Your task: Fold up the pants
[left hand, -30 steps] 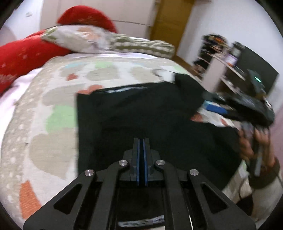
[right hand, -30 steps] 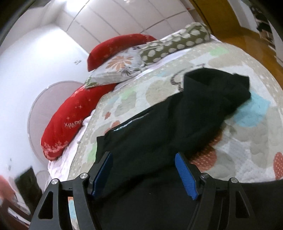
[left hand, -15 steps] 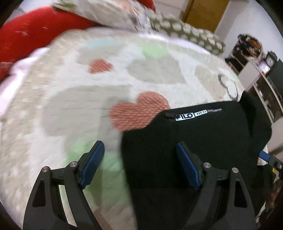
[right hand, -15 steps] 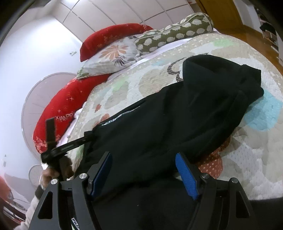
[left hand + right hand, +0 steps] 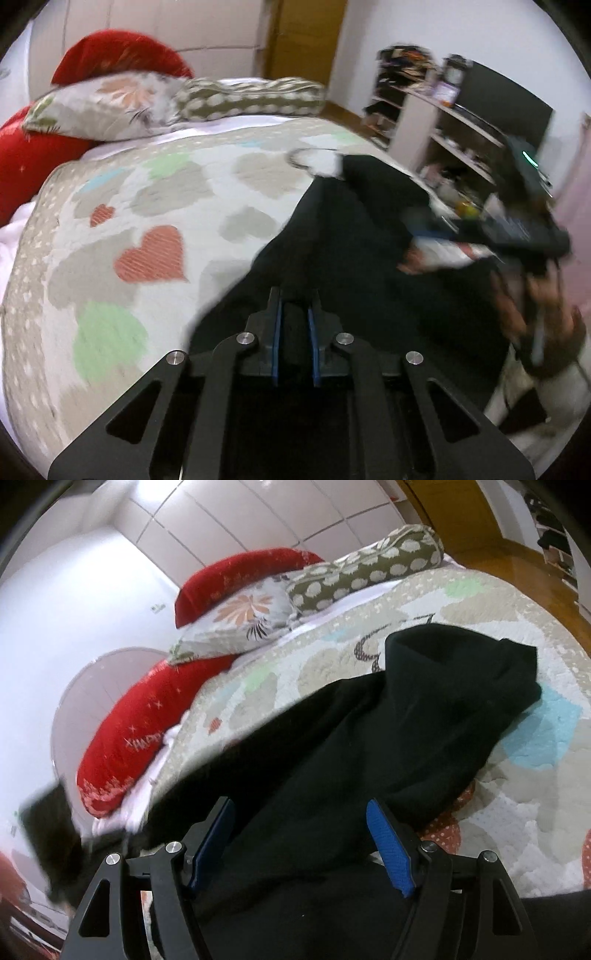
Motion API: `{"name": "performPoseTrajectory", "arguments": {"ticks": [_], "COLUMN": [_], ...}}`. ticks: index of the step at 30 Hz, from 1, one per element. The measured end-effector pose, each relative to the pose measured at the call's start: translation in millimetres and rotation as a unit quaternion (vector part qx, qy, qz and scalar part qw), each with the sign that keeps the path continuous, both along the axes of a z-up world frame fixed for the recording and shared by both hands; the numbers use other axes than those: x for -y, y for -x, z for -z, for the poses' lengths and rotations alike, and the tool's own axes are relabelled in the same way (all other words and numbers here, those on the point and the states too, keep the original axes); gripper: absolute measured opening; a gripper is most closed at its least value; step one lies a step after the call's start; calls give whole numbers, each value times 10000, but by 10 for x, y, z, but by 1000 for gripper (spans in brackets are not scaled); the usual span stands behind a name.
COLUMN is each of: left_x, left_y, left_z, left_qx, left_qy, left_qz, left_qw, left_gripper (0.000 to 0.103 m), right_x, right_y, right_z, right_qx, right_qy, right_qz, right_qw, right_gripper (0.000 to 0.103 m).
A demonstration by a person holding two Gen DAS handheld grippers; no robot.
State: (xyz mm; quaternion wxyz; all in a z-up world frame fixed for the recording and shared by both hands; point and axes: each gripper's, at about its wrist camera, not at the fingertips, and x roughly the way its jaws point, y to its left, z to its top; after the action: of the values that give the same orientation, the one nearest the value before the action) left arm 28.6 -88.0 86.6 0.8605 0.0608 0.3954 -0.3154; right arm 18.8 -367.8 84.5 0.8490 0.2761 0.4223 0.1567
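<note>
On a bed (image 5: 122,221) spread with a pale quilted cover of hearts in coral, green and grey, lay the black, soft-knit pants (image 5: 369,746), stretched lengthwise toward the far edge, with one end doubled back over itself into a thick roll. Drawn along the near edge of the mattress, seemingly to keep the cloth within easy reach for folding.

Left gripper (image 5: 294,343) seen low over the near end of the garment, its blue-padded fingers (image 5: 275,339) nearly pressed together on a ridge of black cloth, pinching it, evidently to lift that end and carry it across. Fabric pulled up in a slanting edge from the cover toward the grip, consistent with tension from the pinch.

Right gripper (image 5: 301,834) held over the middle of the pants with blue-padded fingers (image 5: 388,845) spread wide and nothing between them but the cloth lying below; whether touching the fabric could not be told. Positioned, by appearances, to take a second hold or steady the fold.

Piled at the head of the bed: long red cushions (image 5: 140,734), a floral pillow (image 5: 240,624) and an olive bolster with white spots (image 5: 369,568), well apart from the work.
</note>
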Motion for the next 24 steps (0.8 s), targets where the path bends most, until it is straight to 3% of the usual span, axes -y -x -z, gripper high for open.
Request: {"name": "performPoseTrajectory", "arguments": {"ticks": [4, 5, 11, 13, 15, 16, 19, 22, 24], "left_x": [74, 81, 22, 15, 13, 6, -79, -304, -472], "left_y": [407, 460, 397, 443, 464, 479, 558, 724, 854], "left_z": [131, 171, 260, 252, 251, 242, 166, 18, -48], "left_qx": [-96, -77, -378, -346, -343, -331, -276, -176, -137], "left_qy": [-36, -68, 188, 162, 144, 144, 224, 580, 782], "left_qz": [5, -37, -405, -414, -415, -429, -475, -424, -450], "left_qw": [9999, 9999, 9983, 9984, 9984, 9984, 9982, 9973, 9958], "left_gripper": [11, 11, 10, 10, 10, 10, 10, 10, 10], "right_x": [34, 22, -59, -114, -198, -246, -280, -301, -331], "right_y": [60, 55, -209, -331, -424, -438, -216, 398, 832], "right_z": [-29, -16, 283, 353, 350, 319, 91, -322, -449], "right_qx": [-36, -55, -562, -617, -449, -379, 10, 690, 837], "right_qy": [-342, -392, -741, -738, -581, -327, -206, 197, 351], "right_qz": [23, 4, 22, 0, -144, -156, -341, -707, -951], "right_qw": [9994, 9992, 9957, 9954, 9972, 9986, 9992, 9949, 9913], "right_gripper": [73, 80, 83, 67, 15, 12, 7, 7, 7]}}
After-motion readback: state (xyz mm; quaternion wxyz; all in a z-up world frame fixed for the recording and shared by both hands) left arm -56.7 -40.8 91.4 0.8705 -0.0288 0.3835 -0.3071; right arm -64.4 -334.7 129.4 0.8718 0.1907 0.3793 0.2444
